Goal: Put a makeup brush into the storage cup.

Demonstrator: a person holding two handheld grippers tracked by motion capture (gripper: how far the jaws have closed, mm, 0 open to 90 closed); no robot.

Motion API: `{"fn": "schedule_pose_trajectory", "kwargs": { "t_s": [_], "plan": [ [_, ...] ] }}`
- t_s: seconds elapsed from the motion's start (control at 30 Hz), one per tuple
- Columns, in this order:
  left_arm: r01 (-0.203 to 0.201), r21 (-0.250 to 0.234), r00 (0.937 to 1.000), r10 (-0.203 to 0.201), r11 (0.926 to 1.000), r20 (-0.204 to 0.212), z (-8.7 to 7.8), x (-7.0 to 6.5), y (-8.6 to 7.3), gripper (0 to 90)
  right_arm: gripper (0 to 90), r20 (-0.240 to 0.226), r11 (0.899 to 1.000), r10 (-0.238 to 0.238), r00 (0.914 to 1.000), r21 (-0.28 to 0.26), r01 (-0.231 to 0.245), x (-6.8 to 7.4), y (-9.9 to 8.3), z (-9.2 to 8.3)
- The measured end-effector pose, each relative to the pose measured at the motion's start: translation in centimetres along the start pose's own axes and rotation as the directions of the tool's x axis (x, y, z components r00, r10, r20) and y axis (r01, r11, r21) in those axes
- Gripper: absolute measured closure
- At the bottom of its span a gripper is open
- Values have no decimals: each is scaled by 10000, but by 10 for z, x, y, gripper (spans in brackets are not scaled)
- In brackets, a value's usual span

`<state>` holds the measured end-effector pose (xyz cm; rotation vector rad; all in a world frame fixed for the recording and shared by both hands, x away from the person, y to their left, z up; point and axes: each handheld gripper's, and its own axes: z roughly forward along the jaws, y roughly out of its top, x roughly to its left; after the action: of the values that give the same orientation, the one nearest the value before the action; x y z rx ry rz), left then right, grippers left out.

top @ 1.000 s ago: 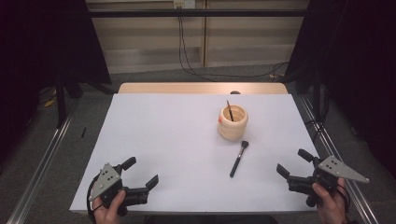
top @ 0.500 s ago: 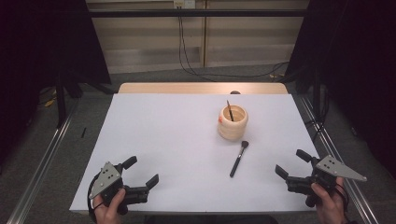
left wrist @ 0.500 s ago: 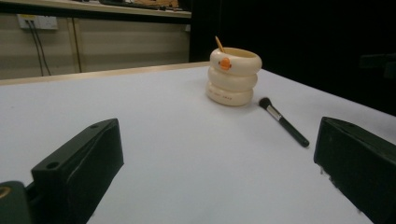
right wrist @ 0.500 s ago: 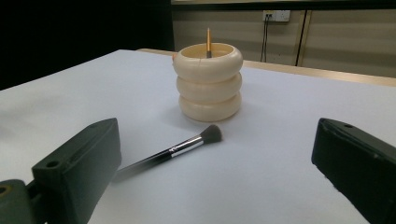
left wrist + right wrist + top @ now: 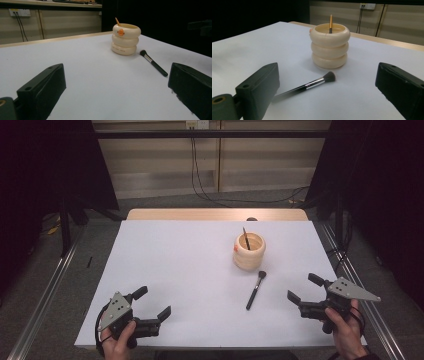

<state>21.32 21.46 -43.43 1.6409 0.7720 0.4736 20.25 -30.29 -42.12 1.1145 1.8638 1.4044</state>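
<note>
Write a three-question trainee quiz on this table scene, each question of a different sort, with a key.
1. True or false: the makeup brush stands upright inside the ringed cream holder.
2. Multiple choice: the left gripper and the right gripper are A) both open and empty, B) both shut on a brush, C) one open, one shut.
3. Fill in: the brush's bristle end points toward the ______.

Key:
1. False. It lies flat on the white table, beside the holder; a separate thin stick stands in the holder.
2. A.
3. Holder.
</note>
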Motion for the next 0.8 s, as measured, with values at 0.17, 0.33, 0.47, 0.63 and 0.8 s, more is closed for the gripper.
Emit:
{"fn": "schedule_pose_trajectory", "kwargs": {
  "t_s": [0.17,0.33,0.47,0.63,0.8],
  "plan": [
    [-85,12,10000,85,10000,5,1,0,1,12,80,-163,9995,-271,9995,156,274,2,8,14],
    [-30,-16,10000,30,10000,-9,1,1,1,12,99,-370,9994,-281,9989,203,288,2,16,28],
    [-96,28,10000,96,10000,14,0,3,1,13,98,-477,9986,-374,9982,366,392,1,21,38],
    [-50,24,10000,50,10000,79,0,1,1,12,63,-398,9990,-400,9984,199,408,1,27,46],
    [-26,5,10000,26,10000,50,1,1,1,13,72,-465,9993,-318,9984,175,327,-3,34,55]
  ]
}}
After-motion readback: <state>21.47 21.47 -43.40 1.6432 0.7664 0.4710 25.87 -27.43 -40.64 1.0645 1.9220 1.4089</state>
